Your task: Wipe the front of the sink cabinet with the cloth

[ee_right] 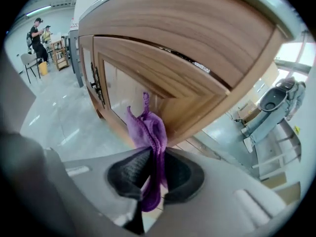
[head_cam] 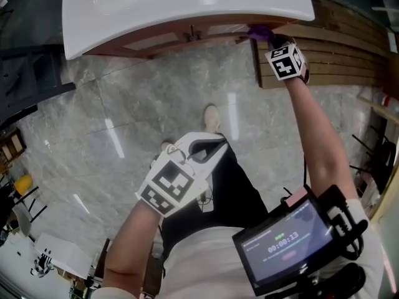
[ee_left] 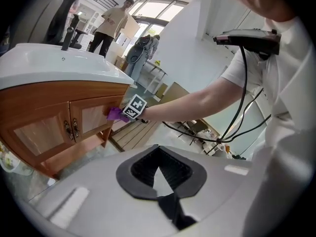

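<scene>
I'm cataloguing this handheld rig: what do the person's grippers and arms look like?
Both the left gripper and right gripper have pale grey, smooth bodies with black ribbed fingers. Each carries a white cube printed with black square markers. The person wears a white short-sleeved shirt; black cables hang beside it.

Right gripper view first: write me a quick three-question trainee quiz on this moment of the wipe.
1. True or false: the right gripper is shut on the purple cloth.
2. What does the cloth lie against? A) the white sink top B) the wooden cabinet front C) the floor
3. Fill in: the left gripper holds ____.
Key: 1 true; 2 B; 3 nothing.
</scene>
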`<state>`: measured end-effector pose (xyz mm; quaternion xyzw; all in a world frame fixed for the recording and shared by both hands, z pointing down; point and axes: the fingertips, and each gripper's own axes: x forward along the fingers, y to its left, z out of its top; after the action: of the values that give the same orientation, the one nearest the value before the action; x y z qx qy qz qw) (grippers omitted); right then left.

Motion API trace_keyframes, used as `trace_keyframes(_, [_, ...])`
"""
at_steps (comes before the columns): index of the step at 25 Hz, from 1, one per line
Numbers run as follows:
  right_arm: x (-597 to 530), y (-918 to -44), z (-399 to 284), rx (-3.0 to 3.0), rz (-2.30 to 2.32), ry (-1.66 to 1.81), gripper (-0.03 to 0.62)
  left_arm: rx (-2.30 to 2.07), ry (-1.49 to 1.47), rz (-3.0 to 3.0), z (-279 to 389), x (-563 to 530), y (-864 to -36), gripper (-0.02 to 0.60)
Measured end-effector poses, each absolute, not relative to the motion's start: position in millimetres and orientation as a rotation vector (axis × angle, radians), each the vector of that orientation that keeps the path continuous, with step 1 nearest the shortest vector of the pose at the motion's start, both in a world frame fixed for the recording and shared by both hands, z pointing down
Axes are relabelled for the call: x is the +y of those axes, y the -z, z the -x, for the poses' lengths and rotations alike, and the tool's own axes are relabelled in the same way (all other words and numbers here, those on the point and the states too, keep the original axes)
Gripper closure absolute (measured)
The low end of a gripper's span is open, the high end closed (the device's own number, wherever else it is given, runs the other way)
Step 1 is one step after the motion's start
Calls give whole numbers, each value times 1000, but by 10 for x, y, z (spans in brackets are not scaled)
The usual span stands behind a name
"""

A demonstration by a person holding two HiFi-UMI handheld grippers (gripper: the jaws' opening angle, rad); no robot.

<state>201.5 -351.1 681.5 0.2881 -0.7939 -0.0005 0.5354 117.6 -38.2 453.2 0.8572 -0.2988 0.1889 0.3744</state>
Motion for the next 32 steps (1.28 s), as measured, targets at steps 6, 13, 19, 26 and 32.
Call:
trace_keyframes(6, [-3641, -6799, -2325, -1848, -756, -31, 539, -771, -491, -2190, -1163, -376, -4557, 577])
trace_keyframes(13, [-3607, -6788, -2444, -1810, -781, -37, 539, -805, -478, -2184, -1071, -325, -4546, 577])
trace_keyframes(19, [-3099, -6831, -2119, -1859, -756, -54, 539, -846, -453, -2171, -861, -146, -4510, 576])
trace_keyframes(26, [-1937, -6981, -959, -1997, -561, -66, 539, -924, -424, -2137, -407, 324, -4527, 577])
trace_keyframes(32, [-1377, -7038, 179, -2103, -354, -42, 539, -1004, -408, -2083, -111, 511, -4520, 577])
